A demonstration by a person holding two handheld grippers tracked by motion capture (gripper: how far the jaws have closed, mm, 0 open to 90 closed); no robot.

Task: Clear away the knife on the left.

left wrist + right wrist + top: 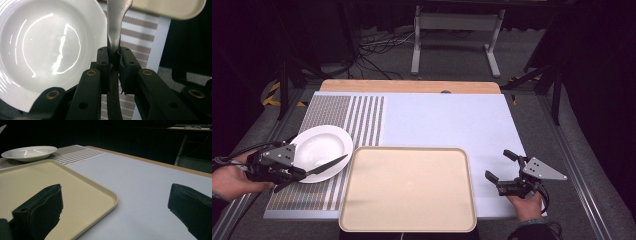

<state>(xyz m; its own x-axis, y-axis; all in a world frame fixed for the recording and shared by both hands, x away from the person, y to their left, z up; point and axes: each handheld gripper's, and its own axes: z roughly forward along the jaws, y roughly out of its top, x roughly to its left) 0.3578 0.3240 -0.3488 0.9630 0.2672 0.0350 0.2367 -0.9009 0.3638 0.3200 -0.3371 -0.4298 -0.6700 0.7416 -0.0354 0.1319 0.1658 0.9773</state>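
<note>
Clamping a silver knife (pixel 115 32) by its handle, the left gripper (pixel 287 174) holds it over the white bowl (pixel 319 150) near the mat's left edge, blade toward the beige tray (pixel 408 189). Right gripper (pixel 504 170) rests spread wide, holding nothing, beside the tray's right edge.

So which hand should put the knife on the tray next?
Probably the left. The left gripper already clamps the knife beside the plate, its tip near the tray. The right gripper sits open, holding nothing.
</note>
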